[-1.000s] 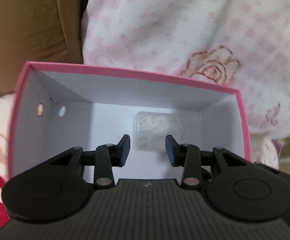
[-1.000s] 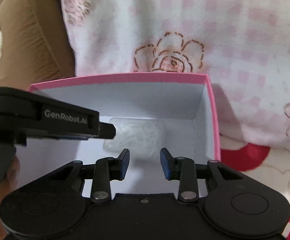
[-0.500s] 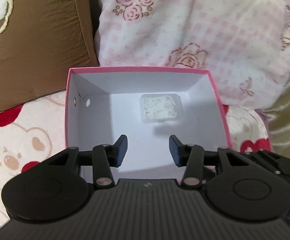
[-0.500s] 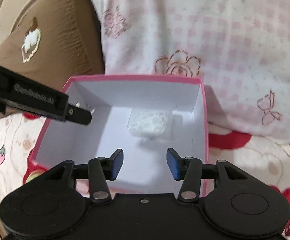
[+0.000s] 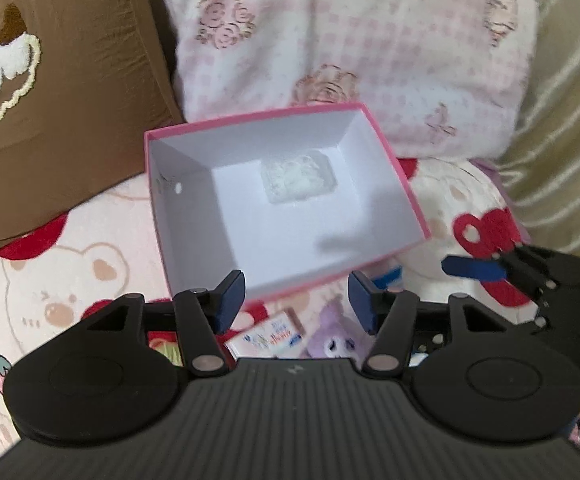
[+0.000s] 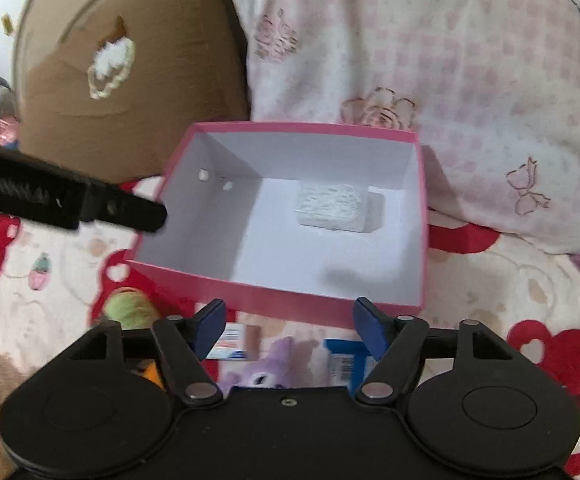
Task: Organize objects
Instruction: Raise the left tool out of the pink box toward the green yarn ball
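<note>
A pink box with a white inside lies open on the bed. A small clear packet with white contents rests on its floor near the far wall. My left gripper hovers above the box's near rim, jaws opening, nothing between them. My right gripper hangs over the near wall, jaws opening and empty too. A small white carton with red and blue print, a purple plush and a blue packet lie in front of the box.
A brown cushion and a pink checked rose blanket rise behind the box. The bed sheet with bears and red shapes spreads around it. A green plush lies left of the carton.
Both grippers have pulled up and back out of the box and their jaws have spread. The packet stays on the box floor. Items in front of the box have come into view.
</note>
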Tool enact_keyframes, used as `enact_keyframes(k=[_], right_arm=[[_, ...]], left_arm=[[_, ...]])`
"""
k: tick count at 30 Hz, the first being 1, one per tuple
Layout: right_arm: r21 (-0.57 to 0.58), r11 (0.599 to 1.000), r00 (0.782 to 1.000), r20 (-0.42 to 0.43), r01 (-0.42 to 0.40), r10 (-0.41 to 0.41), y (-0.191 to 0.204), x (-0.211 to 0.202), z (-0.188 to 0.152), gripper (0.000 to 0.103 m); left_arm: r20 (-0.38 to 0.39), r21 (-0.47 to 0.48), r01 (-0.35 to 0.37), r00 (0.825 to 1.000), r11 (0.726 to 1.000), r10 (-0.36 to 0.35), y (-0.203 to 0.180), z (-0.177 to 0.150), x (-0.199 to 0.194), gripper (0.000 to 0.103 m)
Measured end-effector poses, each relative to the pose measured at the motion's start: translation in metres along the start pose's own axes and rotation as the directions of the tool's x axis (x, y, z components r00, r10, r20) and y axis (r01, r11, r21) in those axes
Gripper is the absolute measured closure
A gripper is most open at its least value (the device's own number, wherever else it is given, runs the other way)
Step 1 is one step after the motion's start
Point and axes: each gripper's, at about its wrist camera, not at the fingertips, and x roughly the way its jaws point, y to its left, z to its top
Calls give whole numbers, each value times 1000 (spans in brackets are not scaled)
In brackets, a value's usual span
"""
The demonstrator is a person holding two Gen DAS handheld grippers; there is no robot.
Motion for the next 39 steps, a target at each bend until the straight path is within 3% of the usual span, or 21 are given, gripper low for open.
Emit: enact_keyframes(k=[1, 8, 12, 17, 24, 35, 39], right_arm=[[2, 1000, 1000, 3, -24, 24, 0, -3, -2, 14], [-60, 998, 1000, 2, -14, 15, 18, -25, -15, 14], [-49, 999, 1000, 18, -7, 8, 25, -38, -25, 14], [-15, 999, 999, 27, -40, 41, 33, -50, -39, 14], [-18, 997, 997, 13, -80, 80, 52, -58, -55, 14], [-5, 992, 992, 0, -127, 127, 75, -54, -71, 14], [-9, 988, 988, -11, -154, 154, 86, -47, -77, 14]], left_arm=[[6, 11, 9, 1000, 1000, -9, -1, -3, -4, 43], [-8, 67, -1, 1000, 998, 2, 0, -28, -28, 36], [1, 100, -23, 1000, 995, 24, 5, -46, -41, 28], [-11, 89, 5, 1000, 996, -4, 17, -67, -55, 25], [12, 136, 17, 1000, 991, -19, 22, -89, -76, 7], [-10, 161, 41, 999, 986, -40, 48, -113, -73, 5], [-18, 121, 30, 999, 992, -28, 66, -121, -63, 7]])
